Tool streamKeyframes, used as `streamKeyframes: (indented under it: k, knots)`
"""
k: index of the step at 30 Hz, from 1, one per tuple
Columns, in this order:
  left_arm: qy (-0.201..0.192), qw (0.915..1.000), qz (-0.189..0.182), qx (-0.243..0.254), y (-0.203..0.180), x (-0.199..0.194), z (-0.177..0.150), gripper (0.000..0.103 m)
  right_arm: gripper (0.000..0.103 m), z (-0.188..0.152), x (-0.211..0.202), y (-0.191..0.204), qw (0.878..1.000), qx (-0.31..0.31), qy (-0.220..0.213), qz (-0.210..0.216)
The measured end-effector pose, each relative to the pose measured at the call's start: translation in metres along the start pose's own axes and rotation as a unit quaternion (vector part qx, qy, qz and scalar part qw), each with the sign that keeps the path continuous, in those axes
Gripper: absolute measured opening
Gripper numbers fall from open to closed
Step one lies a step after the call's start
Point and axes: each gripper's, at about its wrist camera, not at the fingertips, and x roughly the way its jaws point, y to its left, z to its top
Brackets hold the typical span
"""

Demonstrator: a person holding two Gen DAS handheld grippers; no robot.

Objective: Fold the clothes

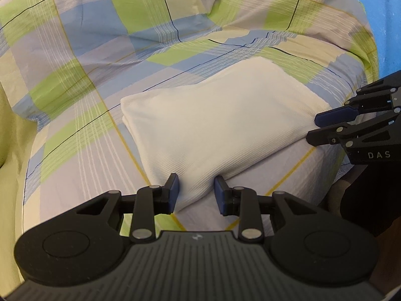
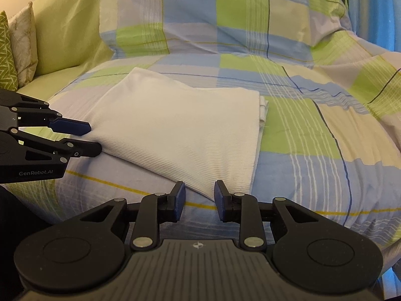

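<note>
At the far left of the right wrist view, two patterned cushions stand upright against a plain green cover, just beside the checked bedsheet of blue, green and pale squares that is draped over the seat and its backrest. On the front part of that sheet lies the white garment, a ribbed cloth folded into a flat rectangular packet with several layers showing at one edge. The left gripper meets the garment's near-left corner: its blue-padded fingers are parted with the corner of the fold sitting in the gap between them, the cloth bulging slightly there, and neither pad is seen pressing it. Seen from the other side, this gripper comes in level from the left with its tips at the cloth's edge. The right gripper stands at the garment's near-right corner, its fingers likewise released and spread, the corner's tip lying just ahead of the gap. In the left wrist view this gripper reaches in from the right, its tips touching or just beside the garment's edge. Behind the bedsheet on the right shows a blue wall.
</note>
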Motion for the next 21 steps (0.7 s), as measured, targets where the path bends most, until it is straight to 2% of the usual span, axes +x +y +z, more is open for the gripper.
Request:
streamKeyframes:
  k: [21]
  knots:
    - [0.002, 0.9999, -0.001, 0.01, -0.0006, 0.0015, -0.0009, 0.025, 0.034, 0.0012, 0.0, -0.0006, 1.0, 0.015, 0.0, 0.008]
